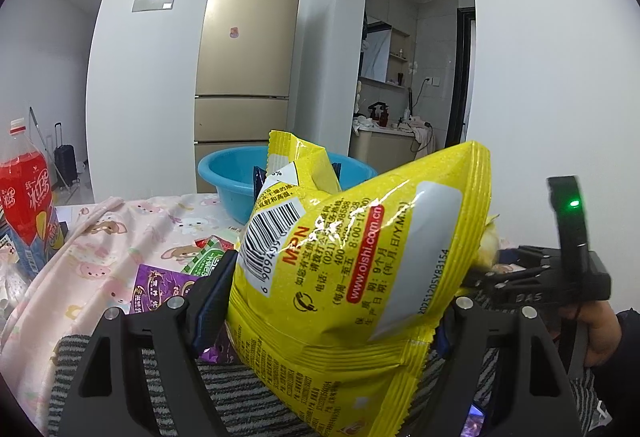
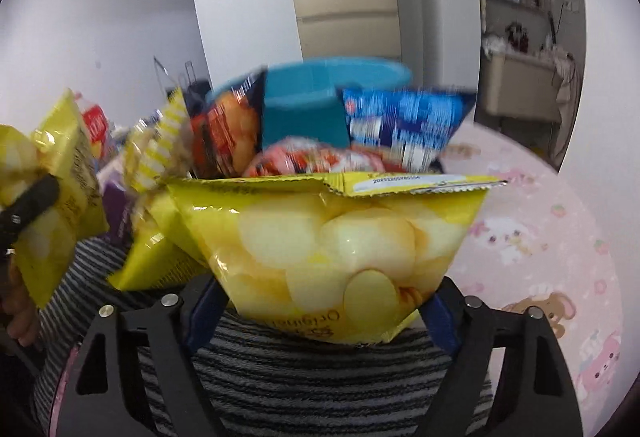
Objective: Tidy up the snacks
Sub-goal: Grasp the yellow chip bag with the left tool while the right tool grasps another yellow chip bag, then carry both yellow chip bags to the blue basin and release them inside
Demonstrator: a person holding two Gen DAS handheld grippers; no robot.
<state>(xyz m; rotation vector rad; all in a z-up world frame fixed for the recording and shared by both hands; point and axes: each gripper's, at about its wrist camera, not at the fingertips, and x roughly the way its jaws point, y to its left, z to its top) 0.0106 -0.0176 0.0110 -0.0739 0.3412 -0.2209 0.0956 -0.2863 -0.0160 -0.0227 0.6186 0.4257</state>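
The left gripper [image 1: 324, 301] pinches a glossy yellow plastic snack bag [image 1: 352, 257], barcode side showing, its blue-padded fingers [image 1: 208, 301] pressed against both flanks of the pack. The right gripper [image 2: 320, 309] is clamped on a second yellow chip bag printed with pale round crisps [image 2: 332, 245] — its pads squeeze the lower corners, the torn-looking top edge pointing away. Both bags hang above a grey-striped woven mat [image 2: 280, 369] at the near edge of the table, which wears a pink cartoon-print cloth [image 2: 552, 237]. Beyond them stand more snack packs, red-orange [image 2: 224, 133] and blue [image 2: 404, 125], in front of a round blue plastic basin [image 1: 232, 177]. A red drink bottle [image 1: 28, 193] stands at the table's left edge.
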